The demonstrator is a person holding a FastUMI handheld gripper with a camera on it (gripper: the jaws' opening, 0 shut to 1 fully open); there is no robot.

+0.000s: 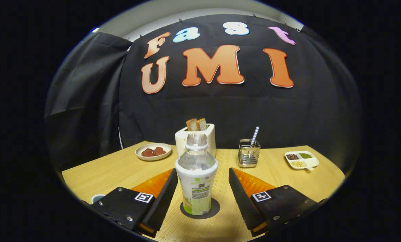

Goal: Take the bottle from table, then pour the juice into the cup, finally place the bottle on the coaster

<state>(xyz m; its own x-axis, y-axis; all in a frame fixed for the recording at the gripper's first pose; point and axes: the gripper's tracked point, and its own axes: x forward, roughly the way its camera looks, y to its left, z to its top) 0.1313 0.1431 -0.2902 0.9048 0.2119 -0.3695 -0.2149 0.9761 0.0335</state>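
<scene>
Gripper point(203, 188) spread wide, bottle point(196, 181) upright between its fingers, neither finger touching it

The bottle stands dead ahead on the dark coaster point(215, 209), long axis vertical, a clear gap on each side; a straight pull-back looks enough to leave it there. Beyond it on the bench point(119, 168) stand a toaster point(210, 134) and a cutlery holder point(249, 154); what may be the cup's rim point(97, 198) shows by the left finger

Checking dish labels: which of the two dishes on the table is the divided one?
The white dish right of the utensil holder: compartments with different fillings. The round plate left of the toaster is undivided.
</scene>
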